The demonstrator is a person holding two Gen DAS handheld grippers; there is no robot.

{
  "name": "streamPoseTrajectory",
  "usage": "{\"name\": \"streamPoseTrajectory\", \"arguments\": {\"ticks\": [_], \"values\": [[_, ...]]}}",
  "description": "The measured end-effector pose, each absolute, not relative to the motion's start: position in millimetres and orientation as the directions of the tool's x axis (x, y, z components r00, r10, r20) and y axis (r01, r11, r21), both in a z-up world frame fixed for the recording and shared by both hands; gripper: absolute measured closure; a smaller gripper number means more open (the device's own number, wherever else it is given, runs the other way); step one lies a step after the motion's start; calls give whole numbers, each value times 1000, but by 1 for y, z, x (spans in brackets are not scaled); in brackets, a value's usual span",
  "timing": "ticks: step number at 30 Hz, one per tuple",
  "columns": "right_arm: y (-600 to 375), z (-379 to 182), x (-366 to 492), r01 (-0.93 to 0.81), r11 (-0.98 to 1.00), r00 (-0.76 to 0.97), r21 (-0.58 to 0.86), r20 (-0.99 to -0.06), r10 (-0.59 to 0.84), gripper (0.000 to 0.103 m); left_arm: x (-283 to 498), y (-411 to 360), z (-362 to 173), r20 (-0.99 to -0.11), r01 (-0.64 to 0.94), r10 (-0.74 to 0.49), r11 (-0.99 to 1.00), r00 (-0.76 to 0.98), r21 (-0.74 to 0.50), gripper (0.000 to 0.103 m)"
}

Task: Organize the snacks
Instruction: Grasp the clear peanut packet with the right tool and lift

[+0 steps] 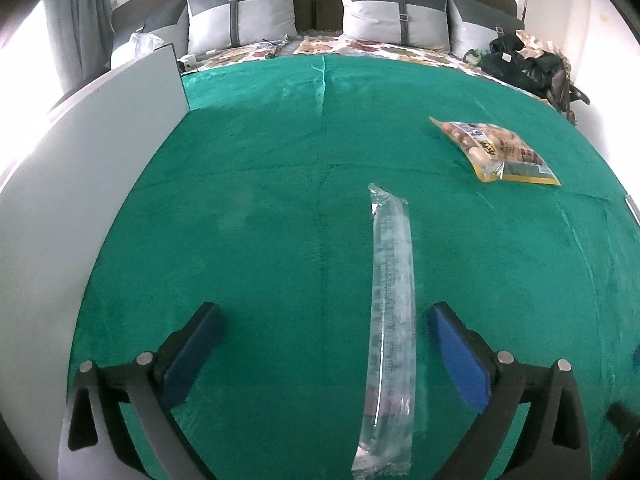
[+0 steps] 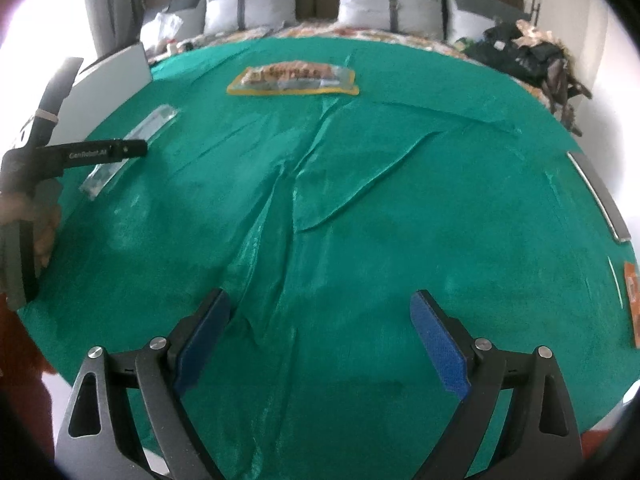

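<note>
A long clear plastic packet [image 1: 392,300] lies on the green cloth [image 1: 260,200]. It runs lengthwise between the fingers of my left gripper [image 1: 325,312], closer to the right pad [image 1: 460,356] and touching neither pad; the jaws stand wide open. A yellow-edged snack bag [image 1: 496,148] lies flat further off to the right. In the right wrist view the same bag [image 2: 294,78] lies far ahead and the clear packet [image 2: 154,124] is at the left, under the left gripper's black body. My right gripper [image 2: 321,298] is open over bare, wrinkled cloth [image 2: 360,200].
A white panel [image 1: 80,160] stands along the cloth's left side. A grey tray edge [image 2: 600,200] and an orange packet [image 2: 633,304] sit at the far right. Pillows [image 1: 240,12] and a pile of black bags [image 1: 524,64] lie behind. A hand [image 2: 44,232] holds the left gripper.
</note>
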State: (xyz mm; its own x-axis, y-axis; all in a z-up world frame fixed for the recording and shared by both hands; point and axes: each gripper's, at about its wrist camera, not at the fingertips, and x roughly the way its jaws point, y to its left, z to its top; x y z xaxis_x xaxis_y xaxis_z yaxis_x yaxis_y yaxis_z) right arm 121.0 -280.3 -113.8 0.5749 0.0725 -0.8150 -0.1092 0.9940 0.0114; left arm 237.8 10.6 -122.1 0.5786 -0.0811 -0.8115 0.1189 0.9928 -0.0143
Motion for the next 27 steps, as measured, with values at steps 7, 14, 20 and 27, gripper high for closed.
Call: {"name": "streamPoseTrajectory", "arguments": {"ticks": [7,14,20,27], "values": [[-274,-73,201,-402,905,607,-140,-781,148,11,238,11,-122,-812,123,-85,992,577,-16,0],[-230,-66,305,-684,627,529,-372,-845,75,11,238,11,-123,-812,123,-85,992,577,-16,0],[-196,-89,380,-746,550,452,-375,-892,6,11,238,11,-123,-812,123,-85,992,577,-16,0],[-187,-104,440,-600,788,326,-134,-941,88,13,238,10,-123,-812,123,-85,992,577,-17,0]]}}
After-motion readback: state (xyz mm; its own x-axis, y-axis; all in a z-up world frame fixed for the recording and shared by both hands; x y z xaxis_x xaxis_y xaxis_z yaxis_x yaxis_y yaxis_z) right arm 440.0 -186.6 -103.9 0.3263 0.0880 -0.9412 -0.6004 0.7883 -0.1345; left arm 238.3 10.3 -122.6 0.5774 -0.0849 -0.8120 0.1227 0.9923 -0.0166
